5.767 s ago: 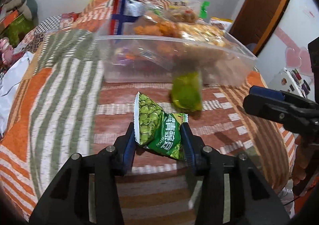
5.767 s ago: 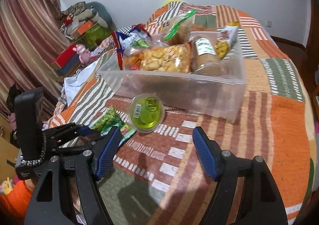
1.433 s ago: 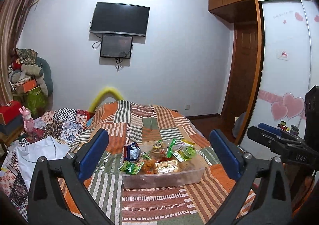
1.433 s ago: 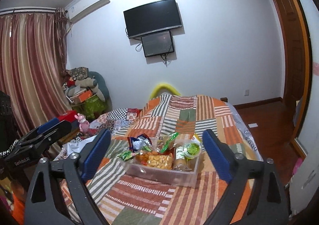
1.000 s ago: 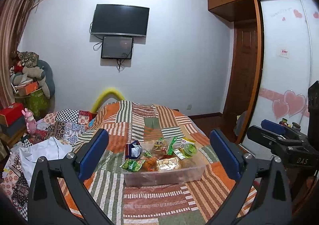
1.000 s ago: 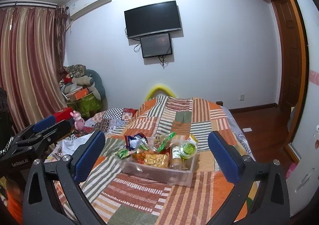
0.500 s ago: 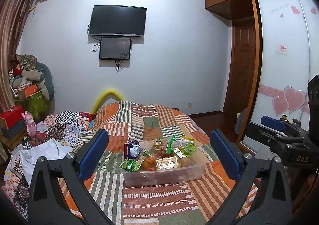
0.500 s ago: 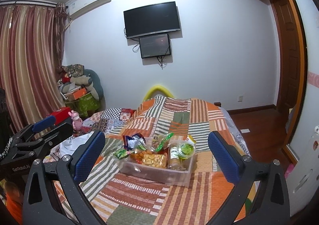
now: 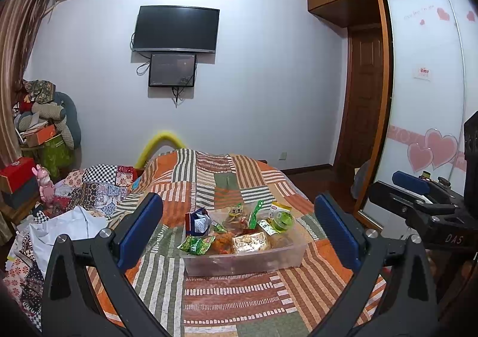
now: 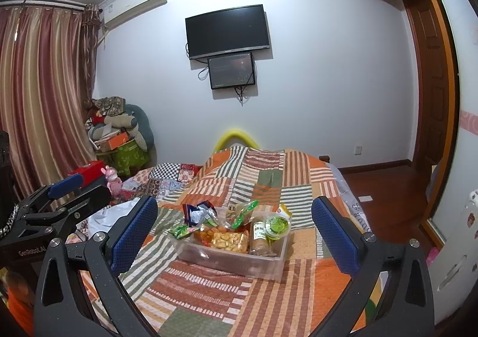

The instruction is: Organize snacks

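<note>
A clear plastic bin (image 9: 248,261) (image 10: 236,262) full of snacks sits on the striped bedspread. A green pea packet (image 9: 197,245) (image 10: 180,230) lies at its left end. A green-lidded cup (image 9: 283,220) (image 10: 277,225) sits at its right end, with crackers, a blue bag and other packets between. My left gripper (image 9: 239,235) is open and empty, held well back from the bin. My right gripper (image 10: 234,235) is open and empty, also well back. Each gripper shows at the edge of the other's view.
The patchwork bed (image 9: 227,178) fills the middle of the room. Loose cloth and clutter (image 9: 68,217) lie at the left. A TV (image 9: 176,29) hangs on the far wall. A wardrobe (image 9: 424,116) and a door (image 10: 430,98) stand at the right.
Both grippers let go of their snacks and pulled far back and up. The pea packet and the green cup now lie in the bin. Over the last second little has moved.
</note>
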### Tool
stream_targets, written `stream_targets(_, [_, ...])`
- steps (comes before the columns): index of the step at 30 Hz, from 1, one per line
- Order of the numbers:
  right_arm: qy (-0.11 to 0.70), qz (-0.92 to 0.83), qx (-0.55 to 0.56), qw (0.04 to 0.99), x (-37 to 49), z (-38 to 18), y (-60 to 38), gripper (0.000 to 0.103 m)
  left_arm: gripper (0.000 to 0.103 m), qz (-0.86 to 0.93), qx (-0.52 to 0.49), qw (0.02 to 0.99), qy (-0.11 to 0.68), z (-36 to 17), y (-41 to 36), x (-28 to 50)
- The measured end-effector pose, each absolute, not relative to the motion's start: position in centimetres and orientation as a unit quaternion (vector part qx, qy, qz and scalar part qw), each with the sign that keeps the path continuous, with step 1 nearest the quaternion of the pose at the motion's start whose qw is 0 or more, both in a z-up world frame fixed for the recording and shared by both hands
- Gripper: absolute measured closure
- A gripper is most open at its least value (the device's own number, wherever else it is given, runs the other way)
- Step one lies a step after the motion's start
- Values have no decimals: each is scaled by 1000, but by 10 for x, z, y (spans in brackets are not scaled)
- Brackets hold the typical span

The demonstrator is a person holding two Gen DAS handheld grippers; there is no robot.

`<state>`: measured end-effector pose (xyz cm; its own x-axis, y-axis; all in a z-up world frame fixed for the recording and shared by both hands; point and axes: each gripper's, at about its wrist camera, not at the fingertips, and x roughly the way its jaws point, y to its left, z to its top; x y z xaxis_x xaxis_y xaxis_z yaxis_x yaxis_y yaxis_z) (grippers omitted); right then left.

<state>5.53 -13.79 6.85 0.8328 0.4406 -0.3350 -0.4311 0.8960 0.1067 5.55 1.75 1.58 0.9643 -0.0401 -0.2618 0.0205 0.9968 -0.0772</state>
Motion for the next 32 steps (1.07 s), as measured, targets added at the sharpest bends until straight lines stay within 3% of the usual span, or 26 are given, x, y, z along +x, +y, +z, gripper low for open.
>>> stream_targets(32, [181, 224, 15, 958, 59, 67, -136, 0, 0, -32, -53, 987, 146, 12, 20, 57])
